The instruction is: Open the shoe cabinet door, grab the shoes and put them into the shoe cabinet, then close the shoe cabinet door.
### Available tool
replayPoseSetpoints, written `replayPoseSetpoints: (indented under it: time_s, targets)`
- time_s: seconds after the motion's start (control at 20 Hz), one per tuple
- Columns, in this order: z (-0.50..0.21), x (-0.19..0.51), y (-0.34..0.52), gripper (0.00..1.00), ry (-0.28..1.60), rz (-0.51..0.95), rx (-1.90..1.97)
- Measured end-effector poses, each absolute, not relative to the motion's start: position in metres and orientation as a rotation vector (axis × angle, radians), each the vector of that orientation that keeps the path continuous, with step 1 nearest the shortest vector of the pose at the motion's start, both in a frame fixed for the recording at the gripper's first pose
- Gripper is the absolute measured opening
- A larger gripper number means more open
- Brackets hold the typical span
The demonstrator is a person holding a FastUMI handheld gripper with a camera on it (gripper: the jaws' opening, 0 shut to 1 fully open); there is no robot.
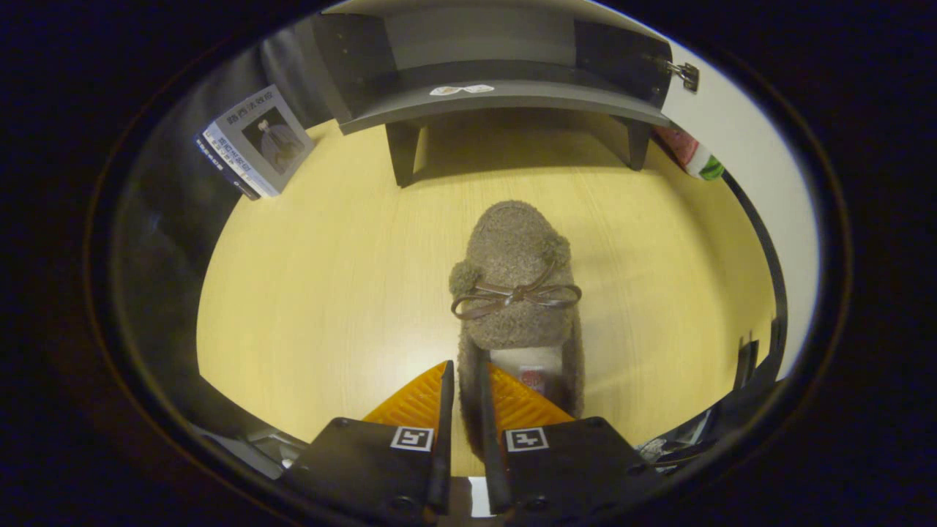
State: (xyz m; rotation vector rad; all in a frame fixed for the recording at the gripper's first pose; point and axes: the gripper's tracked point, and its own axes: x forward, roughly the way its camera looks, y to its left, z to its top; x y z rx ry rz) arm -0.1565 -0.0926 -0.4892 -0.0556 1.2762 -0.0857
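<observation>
Lying on the pale yellow wooden tabletop [307, 307], a grey boxed book [256, 143] sits left; the gripper [463, 373] pinches the fuzzy brown bow-trimmed slipper's [516, 278] left side wall, before the open dark grey shoe cabinet [498, 95].

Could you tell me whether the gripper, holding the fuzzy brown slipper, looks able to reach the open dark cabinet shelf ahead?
Probably yes. The gripper is shut on the fuzzy brown slipper's side wall, and only bare pale wooden tabletop lies between it and the open dark cabinet shelf. The grey book stands off to one side.
</observation>
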Motion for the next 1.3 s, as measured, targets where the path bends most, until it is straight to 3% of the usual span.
replayPoseSetpoints:
  time_s: [0.45, 0.7, 1.3]
  targets:
    - [-0.5, -0.153, -0.099, 0.22, 1.269, -0.112, -0.125]
    - [-0.503, -0.148, -0.1, 0.03, 1.247, -0.146, -0.097]
    - [-0.425, -0.119, -0.123, 0.03, 1.042, -0.234, -0.099]
